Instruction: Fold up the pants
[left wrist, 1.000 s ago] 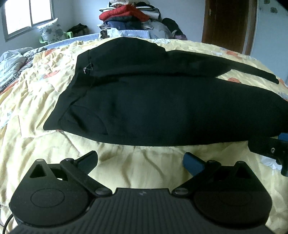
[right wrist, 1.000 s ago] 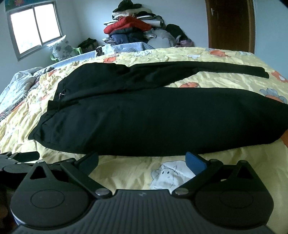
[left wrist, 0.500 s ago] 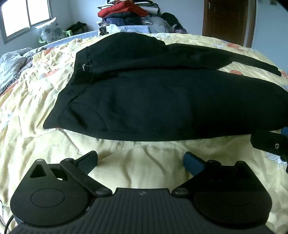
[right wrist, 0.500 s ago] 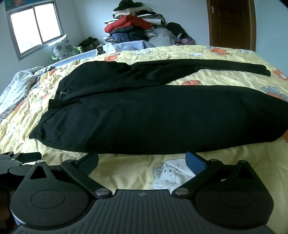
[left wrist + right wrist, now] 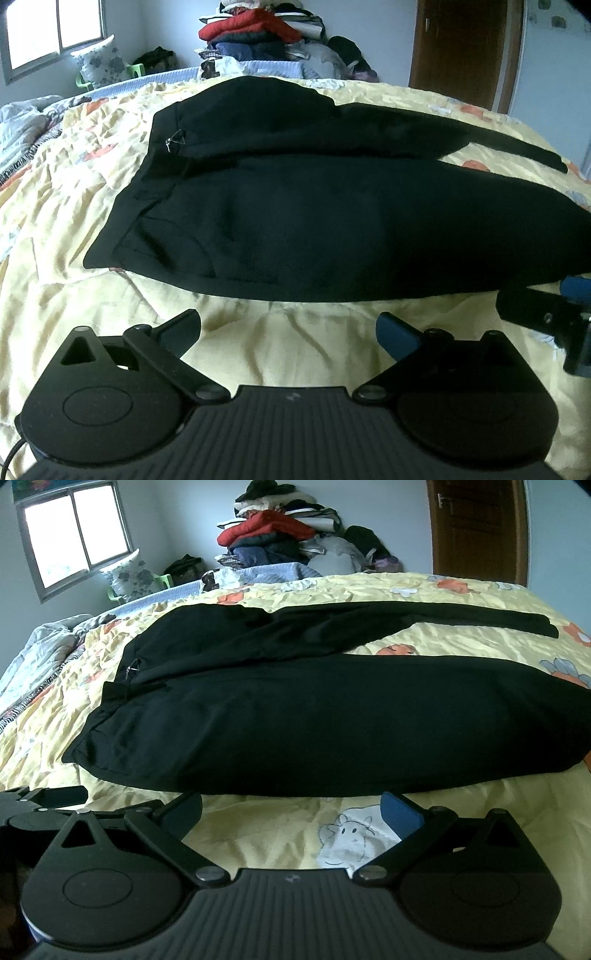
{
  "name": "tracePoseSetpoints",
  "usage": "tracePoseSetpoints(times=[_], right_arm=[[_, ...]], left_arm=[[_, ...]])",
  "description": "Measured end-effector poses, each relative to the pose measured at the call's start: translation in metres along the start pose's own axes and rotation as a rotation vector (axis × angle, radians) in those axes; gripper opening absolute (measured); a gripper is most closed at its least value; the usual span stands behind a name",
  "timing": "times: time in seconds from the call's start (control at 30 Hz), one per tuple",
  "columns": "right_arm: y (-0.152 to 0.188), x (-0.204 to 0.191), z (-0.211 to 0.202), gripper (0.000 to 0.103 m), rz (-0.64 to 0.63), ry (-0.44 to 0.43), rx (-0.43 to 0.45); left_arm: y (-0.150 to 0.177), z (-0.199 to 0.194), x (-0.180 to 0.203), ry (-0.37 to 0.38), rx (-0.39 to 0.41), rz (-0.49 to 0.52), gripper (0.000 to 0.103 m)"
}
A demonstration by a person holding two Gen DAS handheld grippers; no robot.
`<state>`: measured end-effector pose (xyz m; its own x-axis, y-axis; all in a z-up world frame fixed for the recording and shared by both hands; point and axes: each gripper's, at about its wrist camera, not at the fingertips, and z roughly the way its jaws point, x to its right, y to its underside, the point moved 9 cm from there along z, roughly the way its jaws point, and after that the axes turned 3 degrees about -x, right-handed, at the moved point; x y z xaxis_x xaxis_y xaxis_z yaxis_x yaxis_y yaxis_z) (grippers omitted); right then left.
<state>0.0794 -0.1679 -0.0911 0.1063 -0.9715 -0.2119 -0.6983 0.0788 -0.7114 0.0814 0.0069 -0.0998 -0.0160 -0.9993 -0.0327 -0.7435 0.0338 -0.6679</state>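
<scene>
Black pants (image 5: 314, 221) lie spread flat on a yellow patterned bedspread (image 5: 280, 339), waistband to the left, both legs running right; they also show in the right wrist view (image 5: 314, 720). My left gripper (image 5: 288, 330) is open and empty, just short of the near edge of the pants by the hip. My right gripper (image 5: 291, 808) is open and empty, just short of the near leg's edge. The right gripper also shows at the right edge of the left wrist view (image 5: 546, 317).
A pile of clothes (image 5: 280, 535) stands at the far end of the bed. A window (image 5: 74, 535) is at the back left and a brown door (image 5: 476, 528) at the back right. A crumpled grey blanket (image 5: 33, 653) lies at the left.
Both grippers have moved forward and lower toward the near edge of the pants. Both stay open. The pants have not moved.
</scene>
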Motion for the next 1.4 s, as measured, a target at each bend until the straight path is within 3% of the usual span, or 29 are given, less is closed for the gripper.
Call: tracePoseSetpoints(times=[0.33, 0.7, 0.9, 1.03, 1.27, 1.3, 1.4], right_arm=[[0.000, -0.002, -0.001, 0.103, -0.011, -0.008, -0.001], [-0.003, -0.006, -0.003, 0.103, -0.027, -0.024, 0.014], [-0.010, -0.021, -0.002, 0.103, -0.118, -0.101, 0.019], [-0.031, -0.037, -0.009, 0.103, -0.223, -0.166, 0.086], [-0.094, -0.065, -0.017, 0.103, -0.453, -0.154, 0.345], [-0.103, -0.068, -0.012, 0.103, -0.471, -0.172, 0.352], [-0.132, -0.078, 0.020, 0.103, -0.530, -0.223, 0.263]], left_arm=[[0.000, 0.000, -0.001, -0.032, 0.005, 0.017, 0.102], [-0.001, -0.003, -0.003, -0.014, 0.018, -0.005, 0.102], [-0.003, -0.007, -0.003, -0.015, 0.044, 0.016, 0.102], [-0.008, -0.012, -0.005, -0.036, 0.078, 0.040, 0.102], [-0.013, -0.005, -0.015, -0.026, 0.070, 0.044, 0.101], [-0.014, -0.003, -0.016, -0.015, 0.066, 0.041, 0.100], [-0.022, -0.003, -0.025, -0.029, 0.087, 0.032, 0.102]])
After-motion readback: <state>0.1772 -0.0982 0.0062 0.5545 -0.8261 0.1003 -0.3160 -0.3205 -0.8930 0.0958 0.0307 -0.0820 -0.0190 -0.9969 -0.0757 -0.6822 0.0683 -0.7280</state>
